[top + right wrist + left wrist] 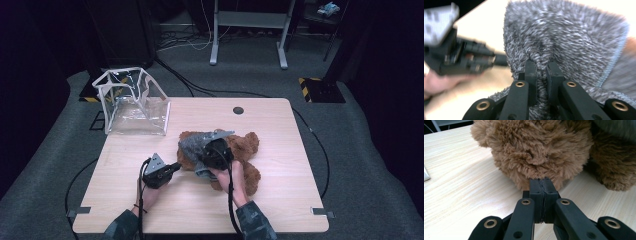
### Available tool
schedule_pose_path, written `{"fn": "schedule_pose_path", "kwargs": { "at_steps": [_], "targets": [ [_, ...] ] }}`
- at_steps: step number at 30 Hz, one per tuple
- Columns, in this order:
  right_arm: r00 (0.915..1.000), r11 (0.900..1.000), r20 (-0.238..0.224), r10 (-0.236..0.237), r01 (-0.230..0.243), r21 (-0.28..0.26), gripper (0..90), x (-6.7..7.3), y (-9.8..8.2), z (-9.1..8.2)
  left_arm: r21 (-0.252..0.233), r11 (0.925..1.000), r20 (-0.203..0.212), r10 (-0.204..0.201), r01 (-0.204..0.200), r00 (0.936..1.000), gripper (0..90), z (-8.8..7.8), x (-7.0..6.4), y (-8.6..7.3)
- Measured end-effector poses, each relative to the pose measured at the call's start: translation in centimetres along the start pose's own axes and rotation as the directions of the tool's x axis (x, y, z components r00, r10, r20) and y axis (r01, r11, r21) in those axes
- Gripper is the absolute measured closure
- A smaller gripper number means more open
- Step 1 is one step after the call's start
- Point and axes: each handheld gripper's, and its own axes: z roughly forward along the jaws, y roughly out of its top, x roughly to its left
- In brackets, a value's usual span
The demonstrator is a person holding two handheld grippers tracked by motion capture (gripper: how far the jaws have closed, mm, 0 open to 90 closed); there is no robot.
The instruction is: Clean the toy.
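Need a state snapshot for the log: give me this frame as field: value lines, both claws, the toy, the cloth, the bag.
left claw: shut, tips pinching brown fur at the teddy's edge
right claw: shut on grey fleece cloth, bunched between the jaws
teddy bear: brown plush, lying mid-table, partly covered by the cloth
clear bag: transparent, white trim, standing open at the table's far left corner, apart from the toy
table: light wood, round hole near far edge

Left hand-held gripper [175,166] jaws shut, right hand-held gripper [200,150] clamped, forearms low
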Motion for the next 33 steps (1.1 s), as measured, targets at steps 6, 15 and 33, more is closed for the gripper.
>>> {"fn": "schedule_pose_path", "kwargs": {
  "at_steps": [6, 15, 33],
  "targets": [
    [0.9967, 0.997, 0.081, 0.006, 0.000, -0.074, 82.2, -1.2, 3.2, -1.6, 0.008, 0.9999, 0.001, 0.007, -0.007, 1.0000, 88.9, 0.0, 0.0, 0.0],
    [0.9898, 0.998, 0.142, 0.003, 0.005, -0.056, 82.0, -1.7, 6.0, 0.9, 0.006, 1.0000, 0.006, 0.006, -0.006, 1.0000, 88.9, 0.0, 0.0, 0.0],
    [0.9999, 1.000, 0.000, -0.015, 0.015, 0.024, 82.4, 0.4, 3.4, 3.4, 0.000, 1.0000, 0.014, 0.000, 0.000, 0.9999, 89.1, 0.0, -0.1, -0.1]
  ]
}}
